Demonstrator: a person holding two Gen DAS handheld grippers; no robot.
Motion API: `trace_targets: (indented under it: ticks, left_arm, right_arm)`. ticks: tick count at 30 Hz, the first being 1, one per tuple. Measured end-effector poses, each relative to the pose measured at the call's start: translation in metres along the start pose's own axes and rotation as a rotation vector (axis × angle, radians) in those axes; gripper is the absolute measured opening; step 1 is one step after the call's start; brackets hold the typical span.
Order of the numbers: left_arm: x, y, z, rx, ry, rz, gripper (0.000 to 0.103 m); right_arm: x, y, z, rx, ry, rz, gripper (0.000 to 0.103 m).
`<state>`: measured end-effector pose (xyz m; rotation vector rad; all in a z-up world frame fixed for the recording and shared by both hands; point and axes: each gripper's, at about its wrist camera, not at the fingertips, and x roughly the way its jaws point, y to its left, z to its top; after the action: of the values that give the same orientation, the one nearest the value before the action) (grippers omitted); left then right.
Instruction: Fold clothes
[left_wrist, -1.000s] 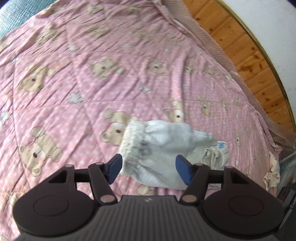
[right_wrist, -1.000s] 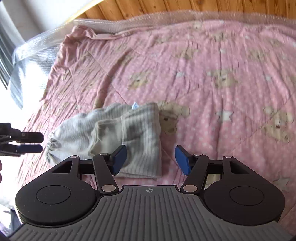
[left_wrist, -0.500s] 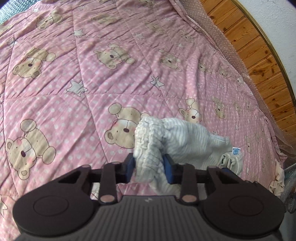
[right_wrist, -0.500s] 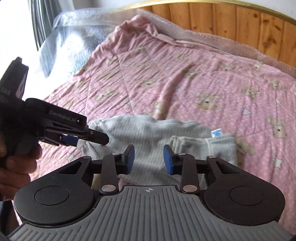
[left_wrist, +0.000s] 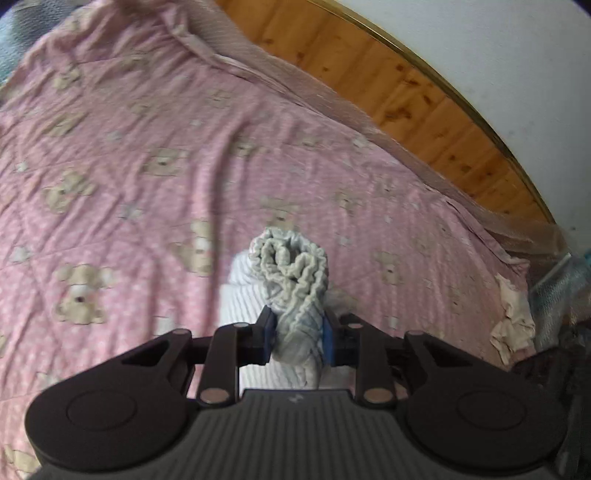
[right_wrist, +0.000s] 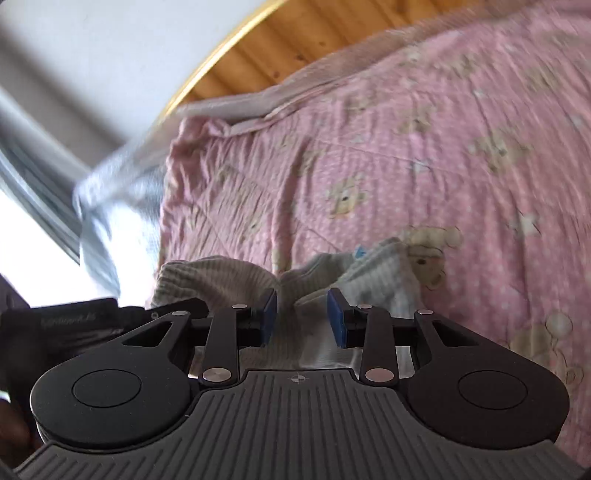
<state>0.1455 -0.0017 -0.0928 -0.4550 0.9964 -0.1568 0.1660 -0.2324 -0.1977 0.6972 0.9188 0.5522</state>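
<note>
Left wrist view: my left gripper (left_wrist: 298, 338) is clamped on the gathered elastic end of the small pale grey ribbed garment (left_wrist: 291, 273), which bunches up in ruffles at twelve o'clock from the blue pads (left_wrist: 268, 332) and is raised off the pink quilted bedspread printed with teddy bears and stars (left_wrist: 140, 177). The rest of the cloth hangs below, out of sight under the tool. A crumpled cream cloth (left_wrist: 513, 325) lies at three o'clock near the bed edge, with the curved wooden headboard (left_wrist: 424, 96) at one o'clock; neither matters to this fold.

In the right wrist view, my right gripper (right_wrist: 302, 318) has its jaws part-way apart with the pale grey ribbed garment (right_wrist: 373, 280) lying between and beyond them. I cannot tell whether the pads pinch any fabric. The left tool's black body (right_wrist: 74, 325) shows at nine o'clock.

As I judge it, I am carrying one end over to fold the piece. To do it well I should keep the left grip firm, hold the opposite end steady with the right so the cloth does not drag across the quilt, carry the raised end low and straight, and lay its edge square on the lower layer before letting go. Both views are blurred, so slowing down would help alignment.
</note>
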Motion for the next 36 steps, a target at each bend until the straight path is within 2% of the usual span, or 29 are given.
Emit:
trace_targets:
  ticks: [1, 3, 5, 8, 11, 12, 13, 15, 17, 19, 21, 23, 27, 28, 29, 30, 31, 33, 36]
  left_arm:
    - [0.005, -0.004, -0.004, 0.018, 0.013, -0.014, 0.031]
    - [0.016, -0.013, -0.011, 0.054, 0.039, -0.041, 0.032]
    - [0.026, -0.022, -0.018, 0.087, 0.064, -0.069, 0.033]
    - [0.012, 0.005, -0.020, 0.031, 0.068, -0.128, 0.036]
    - [0.017, 0.026, -0.018, -0.018, 0.096, -0.132, 0.036]
    - [0.022, 0.027, -0.016, -0.018, 0.109, -0.145, 0.035]
    - [0.026, 0.023, -0.016, 0.001, 0.115, -0.145, 0.035]
    - [0.030, 0.014, -0.017, 0.048, 0.128, -0.146, 0.035]
    - [0.030, 0.007, -0.021, 0.088, 0.137, -0.145, 0.035]
    - [0.025, 0.009, -0.026, 0.099, 0.135, -0.140, 0.035]
    - [0.019, 0.016, -0.030, 0.094, 0.128, -0.119, 0.035]
    - [0.015, 0.029, -0.031, 0.070, 0.113, -0.072, 0.035]
    - [0.019, 0.065, -0.019, -0.048, 0.075, 0.063, 0.036]
    - [0.024, 0.072, -0.016, -0.075, 0.074, 0.077, 0.036]
    - [0.028, 0.079, -0.014, -0.100, 0.073, 0.089, 0.036]
    - [0.035, 0.078, -0.013, -0.093, 0.085, 0.086, 0.036]
    - [0.042, 0.077, -0.011, -0.087, 0.097, 0.083, 0.036]
    - [0.055, 0.071, -0.011, -0.050, 0.120, 0.109, 0.038]
    - [0.057, 0.057, -0.014, 0.008, 0.103, 0.156, 0.039]
  right_arm:
    - [-0.002, -0.020, 0.003, 0.108, -0.011, 0.031, 0.043]
    - [-0.007, -0.054, 0.009, 0.290, -0.034, 0.082, 0.043]
    - [-0.012, -0.070, 0.010, 0.346, -0.059, 0.087, 0.044]
    - [-0.020, -0.063, 0.016, 0.298, -0.083, 0.080, 0.051]
    - [-0.020, -0.040, 0.023, 0.180, -0.066, 0.095, 0.056]
    - [-0.019, -0.031, 0.025, 0.142, -0.053, 0.105, 0.061]
    - [-0.016, -0.022, 0.026, 0.108, -0.037, 0.114, 0.071]
    - [-0.010, -0.004, 0.028, 0.032, -0.003, 0.120, 0.081]
    - [-0.002, 0.009, 0.031, -0.056, 0.036, 0.080, 0.079]
    - [0.008, 0.012, 0.032, -0.124, 0.085, 0.020, 0.070]
    - [0.015, 0.011, 0.032, -0.169, 0.124, 0.002, 0.068]
    - [0.019, 0.014, 0.033, -0.222, 0.132, 0.017, 0.066]
    - [0.030, 0.034, 0.037, -0.359, 0.156, 0.013, 0.067]
    - [0.036, 0.038, 0.037, -0.396, 0.178, 0.008, 0.064]
    - [0.043, 0.043, 0.037, -0.433, 0.204, 0.004, 0.059]
    - [0.050, 0.046, 0.036, -0.469, 0.233, 0.000, 0.032]
    - [0.056, 0.049, 0.036, -0.503, 0.254, -0.017, 0.020]
    - [0.058, 0.047, 0.040, -0.516, 0.236, -0.091, 0.019]
    - [0.057, 0.028, 0.044, -0.465, 0.214, -0.173, 0.018]
